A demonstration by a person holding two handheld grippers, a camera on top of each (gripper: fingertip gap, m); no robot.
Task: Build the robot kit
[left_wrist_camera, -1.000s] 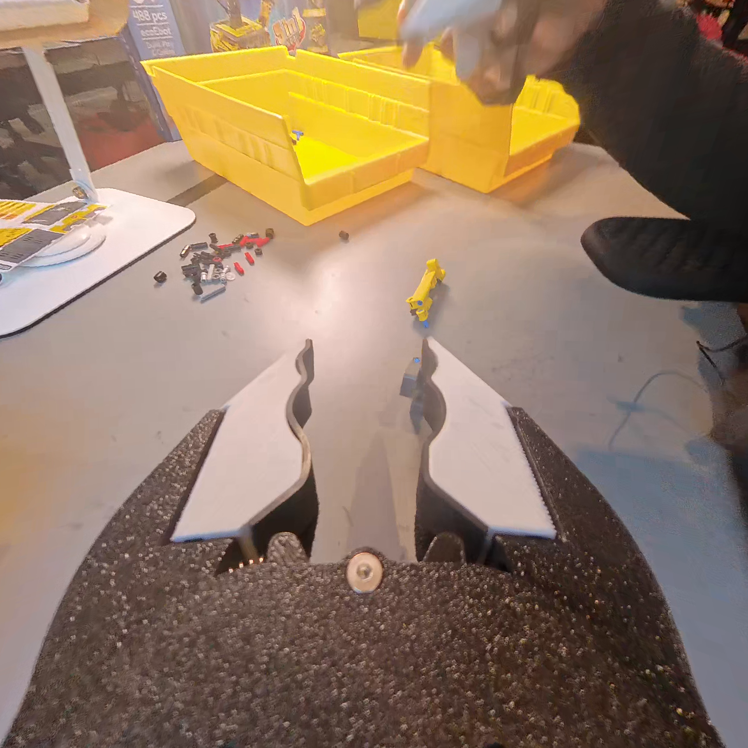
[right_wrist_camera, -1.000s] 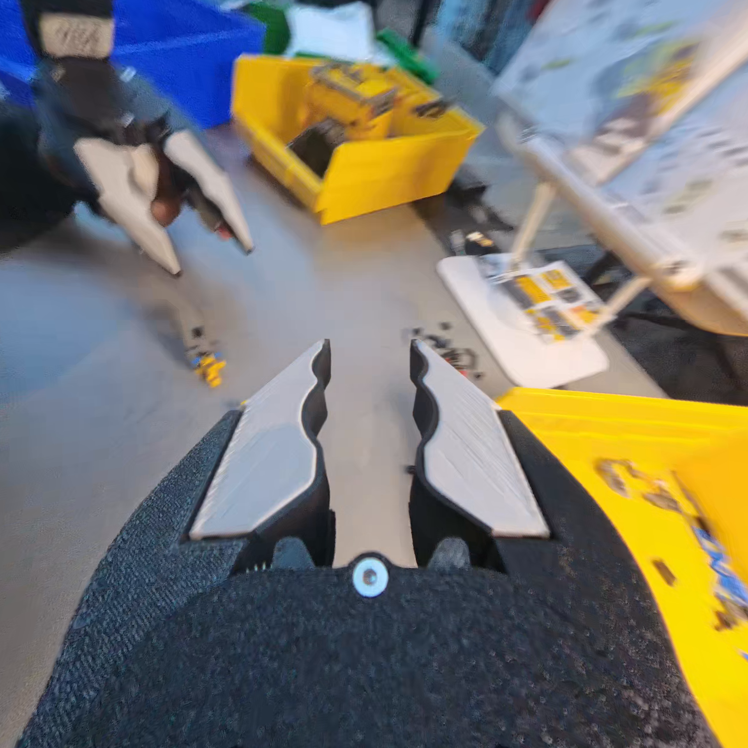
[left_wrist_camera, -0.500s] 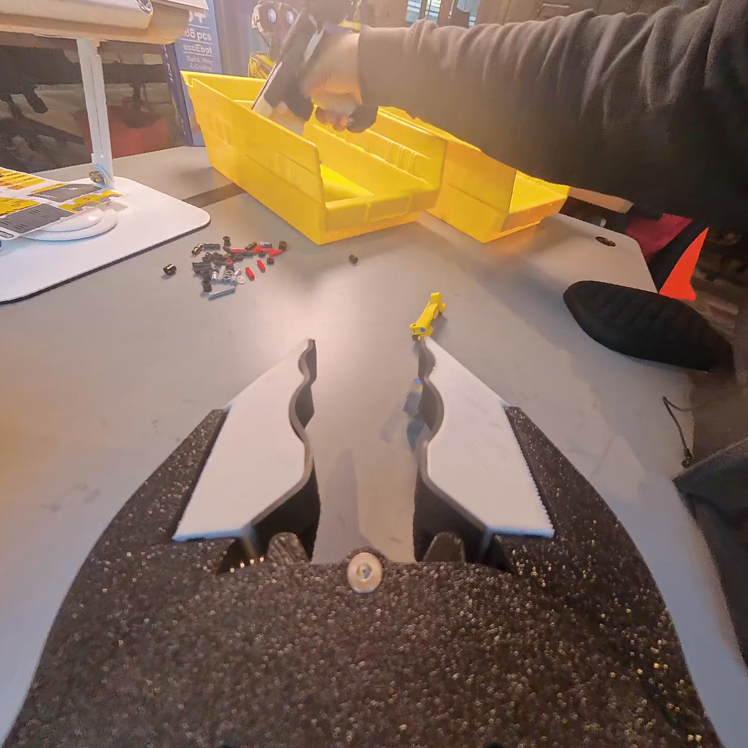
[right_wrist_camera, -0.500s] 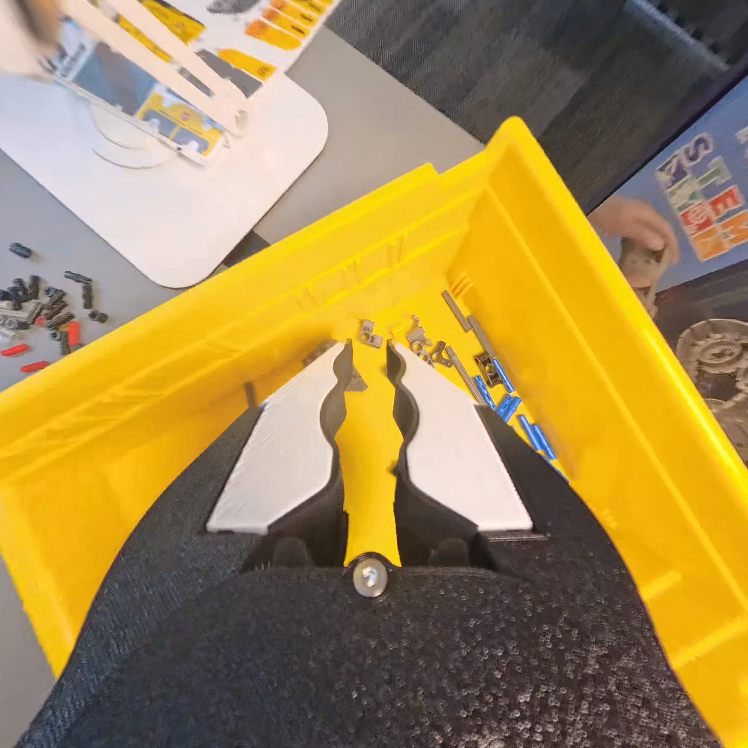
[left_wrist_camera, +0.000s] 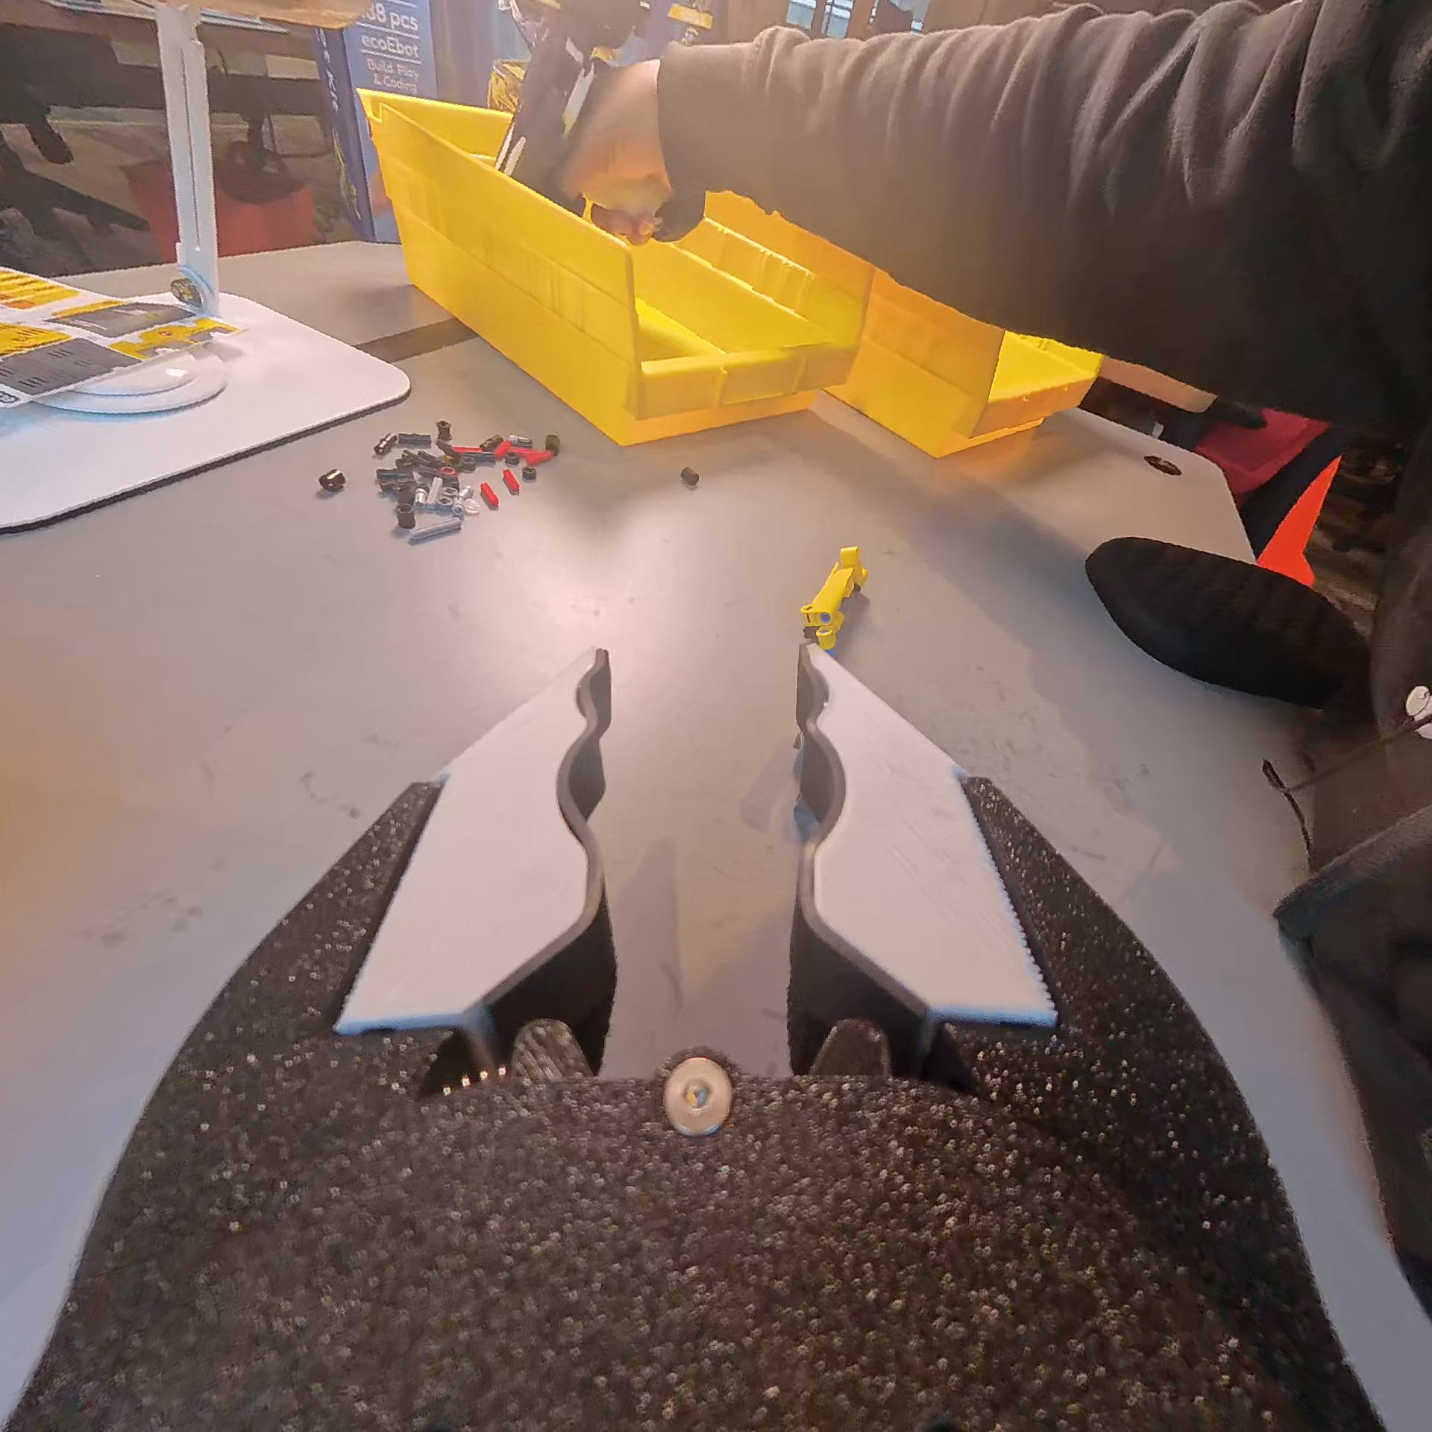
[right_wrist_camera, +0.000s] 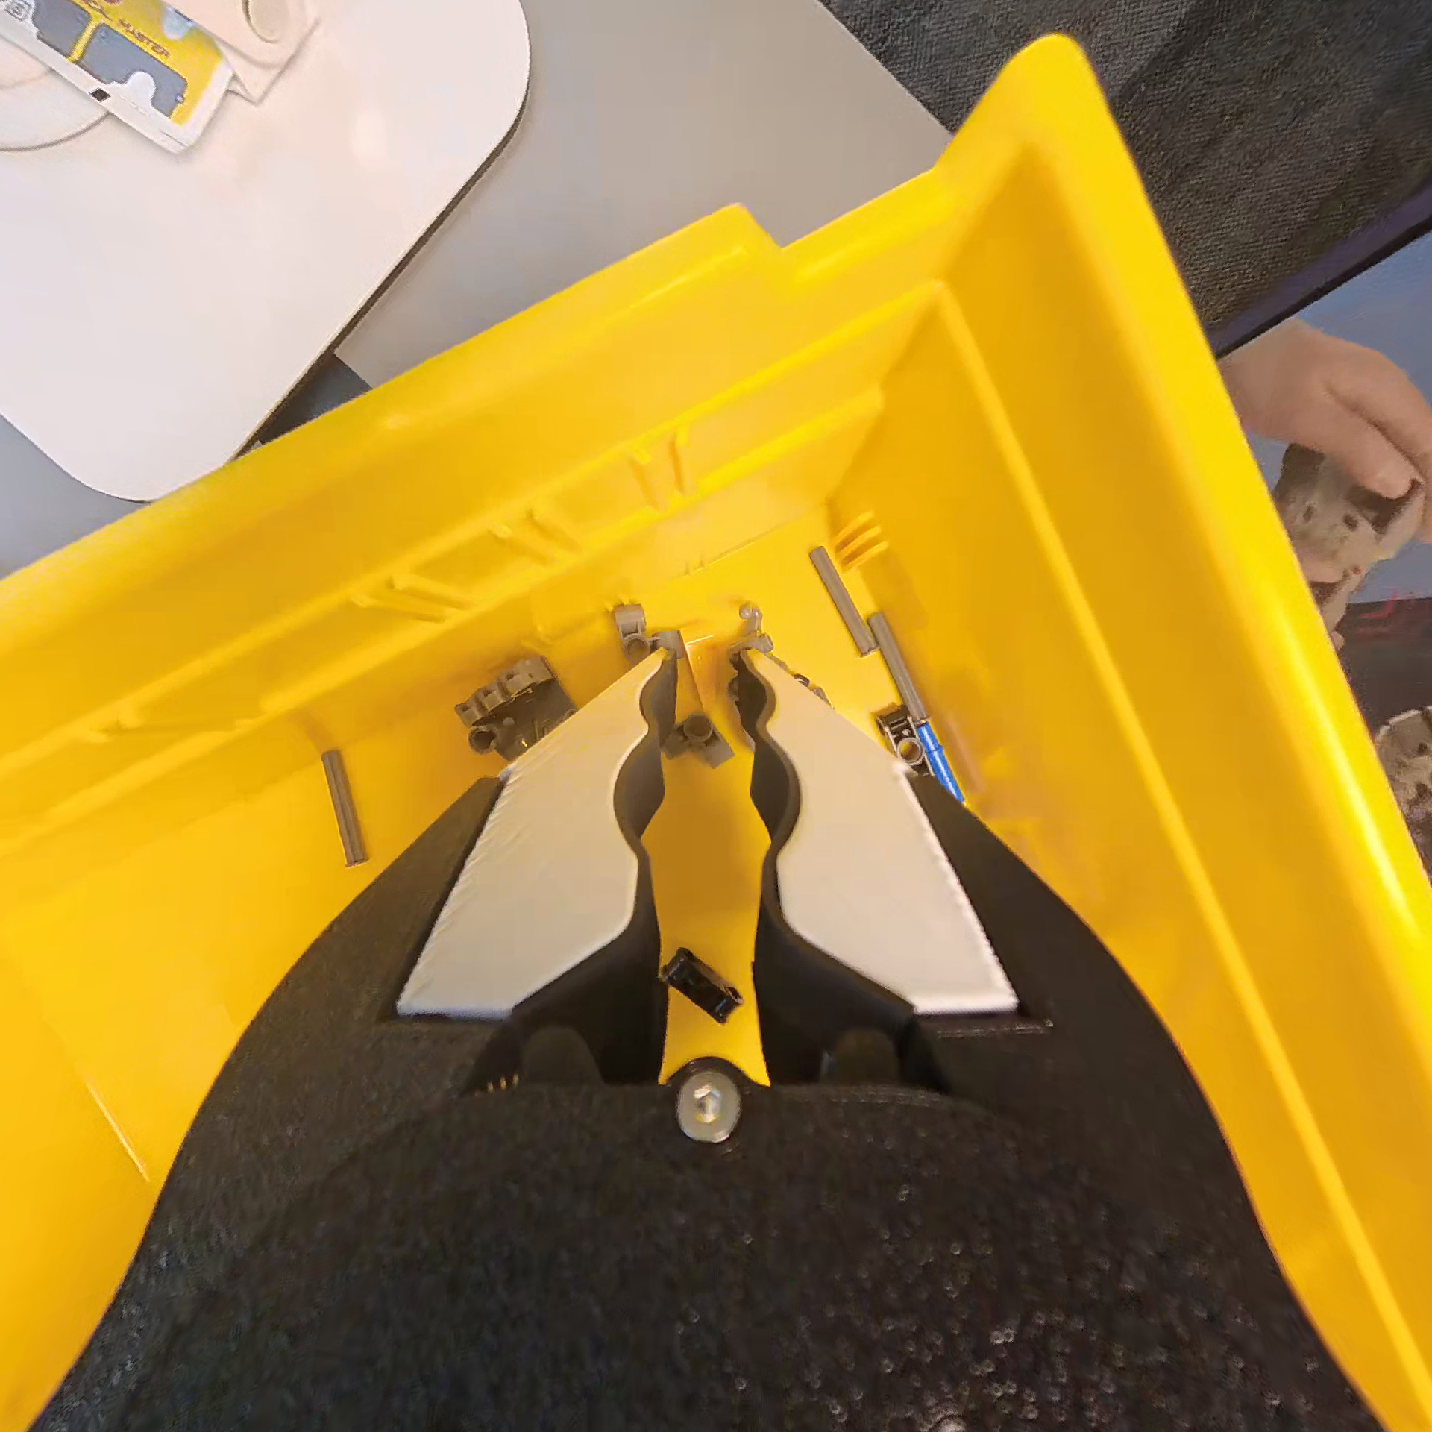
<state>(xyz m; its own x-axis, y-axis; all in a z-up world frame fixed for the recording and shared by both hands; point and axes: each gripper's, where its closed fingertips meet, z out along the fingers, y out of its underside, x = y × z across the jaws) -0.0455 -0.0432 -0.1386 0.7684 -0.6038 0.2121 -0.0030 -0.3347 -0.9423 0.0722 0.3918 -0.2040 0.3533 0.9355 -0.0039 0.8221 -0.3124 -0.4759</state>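
The left gripper [left_wrist_camera: 701, 659] hangs low over the grey table [left_wrist_camera: 232, 697], jaws spread wide, nothing between them. Just past its right fingertip lies a small yellow brick assembly [left_wrist_camera: 833, 593], near but not gripped. Farther out from that assembly, toward the yellow bin [left_wrist_camera: 542, 294], sits a scatter of black, red and grey small parts [left_wrist_camera: 449, 480]. Left of the bin there's a white mat [left_wrist_camera: 232, 403] with a stand and printed sheets on it.

Over to the right gripper [right_wrist_camera: 701, 655]: it's down inside the yellow bin [right_wrist_camera: 1046, 465], jaws parted only a narrow way, tips close to the bin's far wall. A grey connector piece [right_wrist_camera: 693, 740] lies on the bin floor in the gap between the fingers; whether they touch it, I can't tell. A black piece [right_wrist_camera: 701, 992] sits nearer the gripper's base. Grey axle rods [right_wrist_camera: 841, 600] and blue pins [right_wrist_camera: 934, 748] rest along the bin's right wall, another grey rod [right_wrist_camera: 345, 806] to the left.
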